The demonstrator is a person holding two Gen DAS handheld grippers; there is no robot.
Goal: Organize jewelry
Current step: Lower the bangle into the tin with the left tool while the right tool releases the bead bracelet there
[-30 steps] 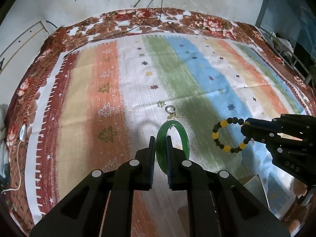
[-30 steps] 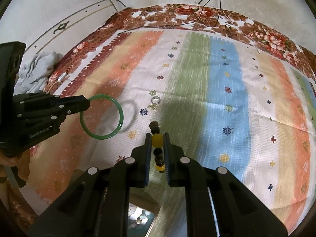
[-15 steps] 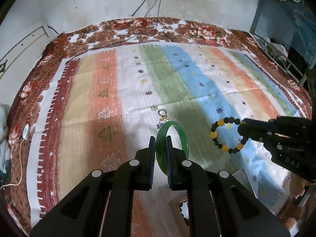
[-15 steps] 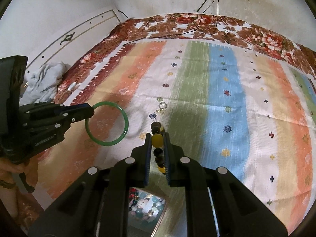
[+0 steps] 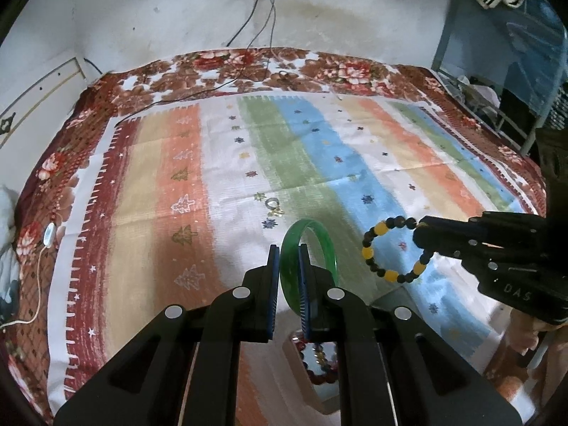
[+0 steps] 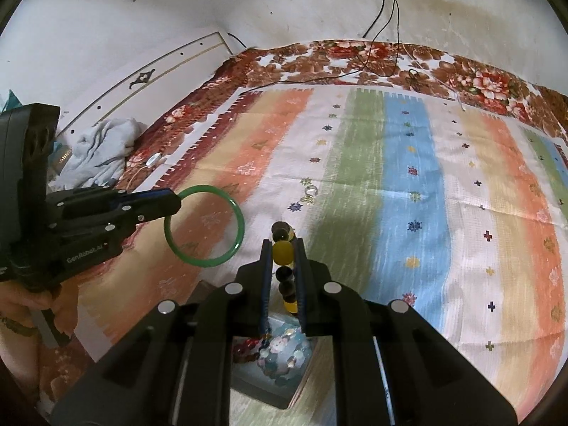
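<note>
Bangle (image 5: 308,266) hanging above bed (image 5: 142,184), left tongs (image 5: 288,277) pinching its rim. Right tongs (image 6: 284,266) pinching bead bracelet (image 6: 283,252) over box (image 6: 277,355). Risk: smooth bangle slipping from thin edge-grip, missing box; ring (image 5: 271,203) lying apart on bed.

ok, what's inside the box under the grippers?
The box holds beaded bracelets, pale blue and dark red. The right gripper covers part of it, so the rest is hidden.

green bangle (image 5: 308,252) & black/yellow bead bracelet (image 5: 397,250) aloft, each pinched upright; small ring (image 5: 272,202) on bedspread
</note>
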